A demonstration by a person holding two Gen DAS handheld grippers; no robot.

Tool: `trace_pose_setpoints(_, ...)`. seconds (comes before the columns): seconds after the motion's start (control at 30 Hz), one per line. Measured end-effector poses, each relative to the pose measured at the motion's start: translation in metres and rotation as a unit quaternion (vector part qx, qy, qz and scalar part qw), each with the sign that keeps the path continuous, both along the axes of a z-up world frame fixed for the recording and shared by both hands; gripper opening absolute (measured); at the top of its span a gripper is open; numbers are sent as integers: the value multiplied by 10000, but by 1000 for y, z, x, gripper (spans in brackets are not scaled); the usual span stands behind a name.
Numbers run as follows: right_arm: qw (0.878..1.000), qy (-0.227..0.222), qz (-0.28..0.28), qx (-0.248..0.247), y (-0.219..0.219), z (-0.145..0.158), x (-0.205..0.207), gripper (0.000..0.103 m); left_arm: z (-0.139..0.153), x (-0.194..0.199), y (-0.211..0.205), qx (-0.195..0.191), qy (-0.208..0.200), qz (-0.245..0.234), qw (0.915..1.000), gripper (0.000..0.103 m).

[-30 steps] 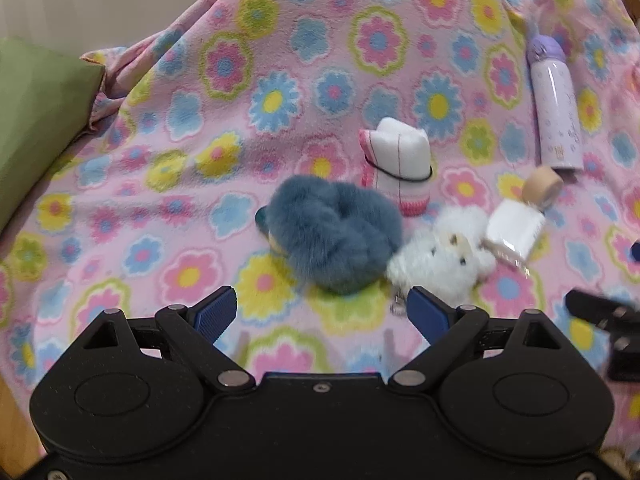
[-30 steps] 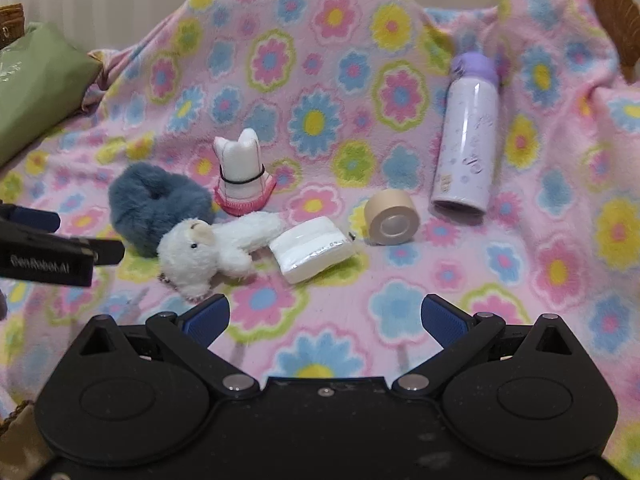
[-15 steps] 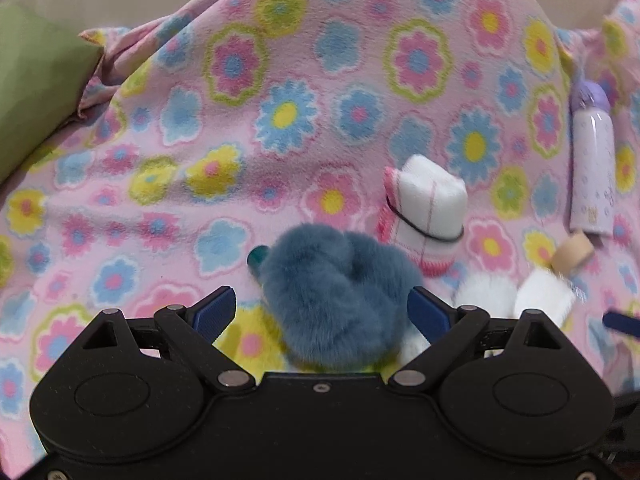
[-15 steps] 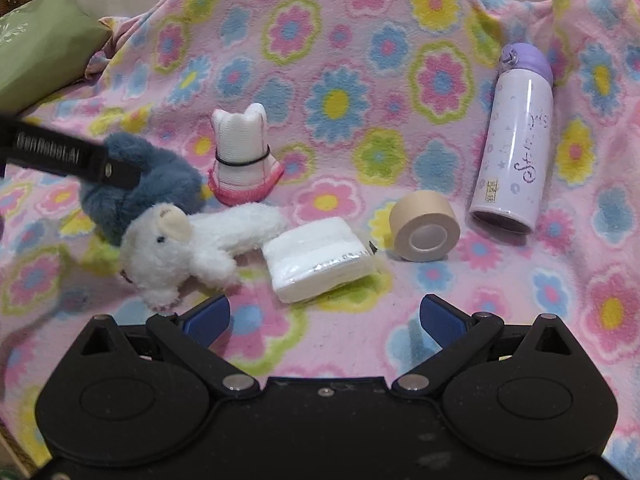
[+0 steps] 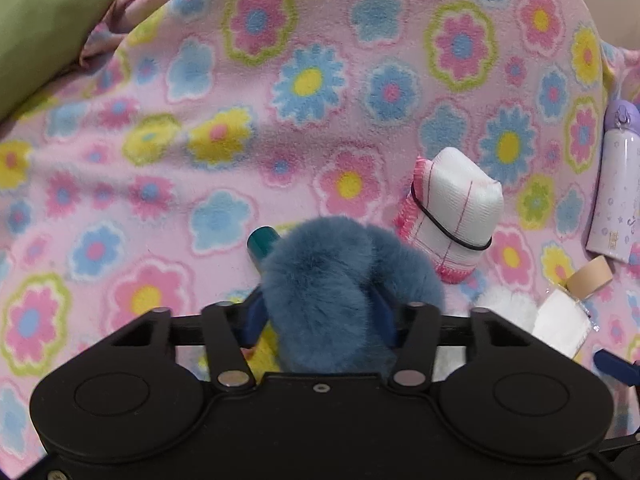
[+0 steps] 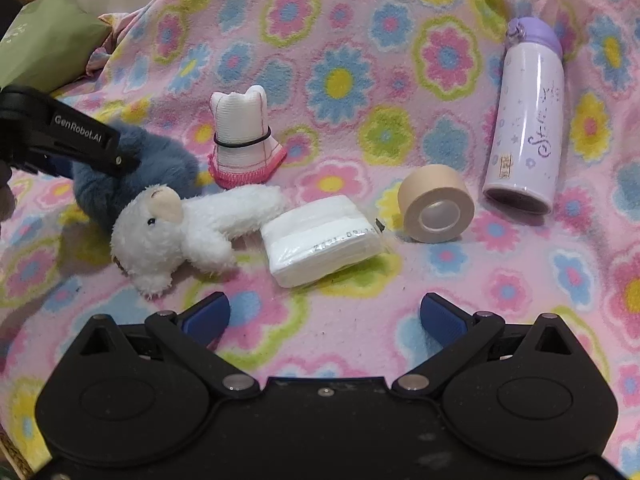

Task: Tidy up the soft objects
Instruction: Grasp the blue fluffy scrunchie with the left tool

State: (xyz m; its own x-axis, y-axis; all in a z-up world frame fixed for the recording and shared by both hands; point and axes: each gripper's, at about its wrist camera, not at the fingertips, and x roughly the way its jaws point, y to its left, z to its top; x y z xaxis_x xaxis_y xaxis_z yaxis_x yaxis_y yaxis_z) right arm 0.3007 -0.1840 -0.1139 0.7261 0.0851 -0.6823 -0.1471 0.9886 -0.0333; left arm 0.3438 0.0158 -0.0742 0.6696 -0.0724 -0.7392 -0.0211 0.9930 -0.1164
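Note:
My left gripper is shut on a fluffy blue-grey plush, its blue pads pressed into the fur; it also shows in the right wrist view with the left gripper's arm across it. A white plush lamb lies beside it on the flowered blanket. A rolled white cloth with pink trim and a black band stands behind, and shows in the left wrist view. My right gripper is open and empty, just short of a white tissue pack.
A beige tape roll and a lilac bottle lie to the right. A green cushion sits at the far left. A teal cap pokes out from behind the blue plush.
My left gripper moved forward over the blue plush and closed on it. My right gripper moved a little closer to the tissue pack and stayed open.

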Motion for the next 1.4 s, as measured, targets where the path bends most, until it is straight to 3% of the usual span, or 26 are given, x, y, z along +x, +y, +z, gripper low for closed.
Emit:
trace_pose_setpoints(0.13,10000,0,3,24,-1,-1,1,103,6,-2,3,-121,123,-12,9999,37)
trace_pose_setpoints(0.57,10000,-14,-19,41,-1,-1,0,103,27,-54,40,-794,687,118,9944,37)
trace_pose_setpoints(0.8,10000,-18,-21,40,-1,-1,0,103,31,-67,41,-420,593,9,9974,40)
trace_pose_setpoints(0.87,10000,-21,-22,39,-1,-1,0,103,33,-66,35,-331,504,-62,9982,55)
trace_pose_setpoints(0.9,10000,-21,-23,39,-1,-1,0,103,34,-65,31,-299,442,-67,9986,57)
trace_pose_setpoints(1.03,10000,-23,-22,38,-1,-1,0,103,34,-54,19,-229,271,-59,9994,60)
trace_pose_setpoints(1.23,10000,-26,-28,45,-1,-2,0,103,22,-27,14,-97,353,206,9991,62)
trace_pose_setpoints(1.3,10000,-28,-29,48,-1,-2,0,103,18,-20,14,-181,418,283,9986,60)
trace_pose_setpoints(1.33,10000,-28,-31,48,-1,-2,0,103,16,-17,15,-256,470,321,9981,55)
trace_pose_setpoints(1.37,10000,-28,-31,47,-1,-2,0,103,14,-15,17,-384,516,348,9973,39)
trace_pose_setpoints(1.4,10000,-29,-30,45,-1,-2,0,103,13,-13,19,-567,595,343,9960,34)
